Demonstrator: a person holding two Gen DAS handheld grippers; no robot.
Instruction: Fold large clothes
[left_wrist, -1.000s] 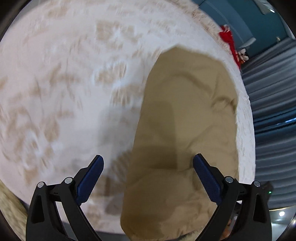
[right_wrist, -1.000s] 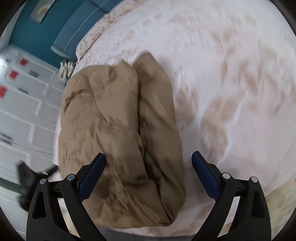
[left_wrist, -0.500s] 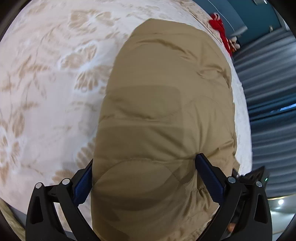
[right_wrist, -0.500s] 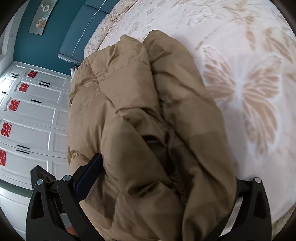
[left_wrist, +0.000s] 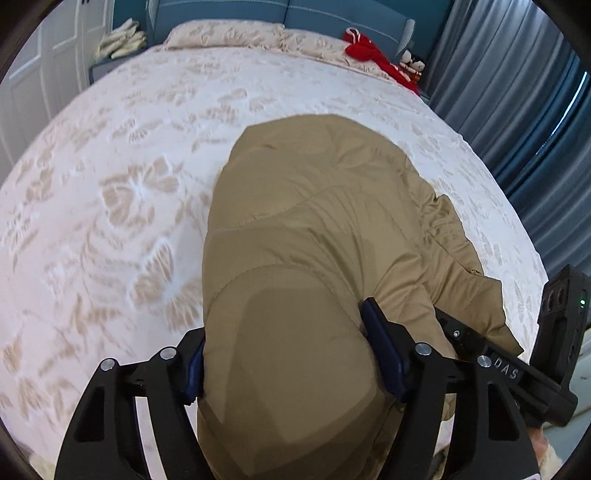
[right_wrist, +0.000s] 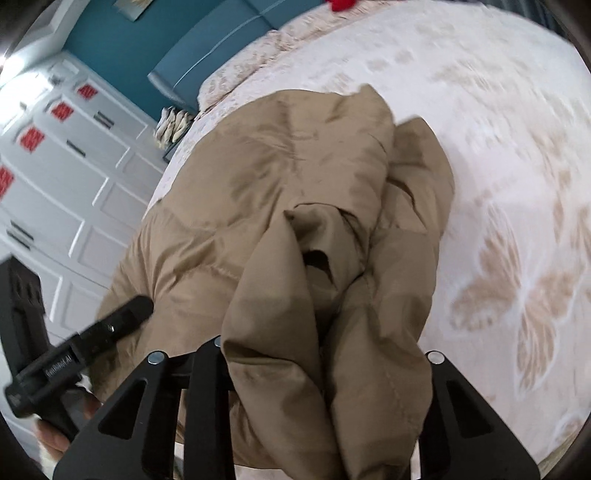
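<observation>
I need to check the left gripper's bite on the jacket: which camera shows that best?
The left wrist view: both blue pads of the left gripper press into the near end of the tan padded jacket. The right wrist view shows only one black finger of that gripper, lying against the jacket's side.

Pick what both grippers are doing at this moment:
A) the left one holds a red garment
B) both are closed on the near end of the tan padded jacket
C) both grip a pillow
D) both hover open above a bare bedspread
B: the left gripper squeezes the near end of the tan padded jacket, and the right gripper has bunched jacket fabric between its fingers, on the floral bedspread.
</observation>
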